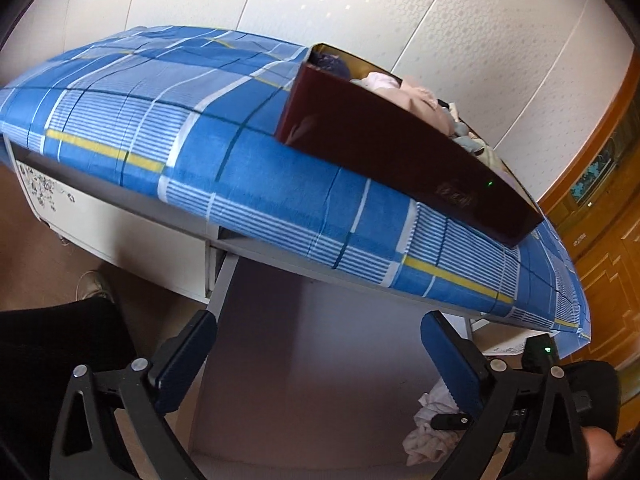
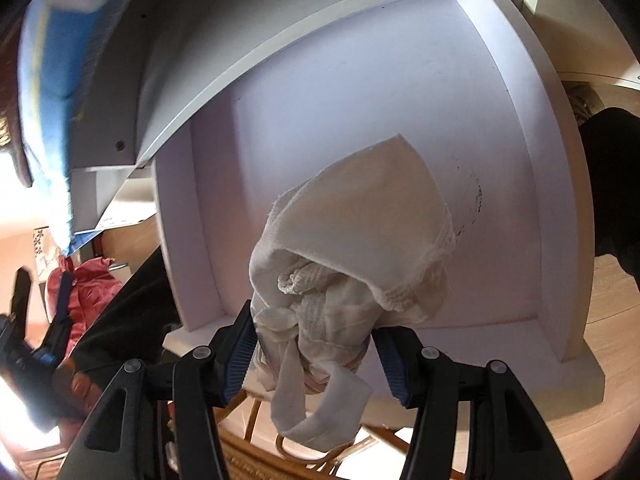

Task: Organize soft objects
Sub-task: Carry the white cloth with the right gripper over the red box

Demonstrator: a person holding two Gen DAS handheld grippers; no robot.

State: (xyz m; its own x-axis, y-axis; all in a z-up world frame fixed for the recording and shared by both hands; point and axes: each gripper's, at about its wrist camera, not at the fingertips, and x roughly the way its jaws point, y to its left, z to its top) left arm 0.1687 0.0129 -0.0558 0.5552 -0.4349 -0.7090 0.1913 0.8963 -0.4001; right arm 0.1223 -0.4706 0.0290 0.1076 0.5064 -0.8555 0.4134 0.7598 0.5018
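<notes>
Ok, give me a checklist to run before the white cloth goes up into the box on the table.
1. Right gripper holding the white cloth: ok, both fingers press into the bundle.
2. Cloth gathered: not ok, a loose strip dangles below the fingers.
3. Left gripper free: ok, open and empty.
4. Dark red box in place on the blue plaid tablecloth: ok.
5. Room in the box: cannot tell, soft items already rise above its rim.
6. Cloth below the tabletop: ok, it must be lifted past the edge.
</notes>
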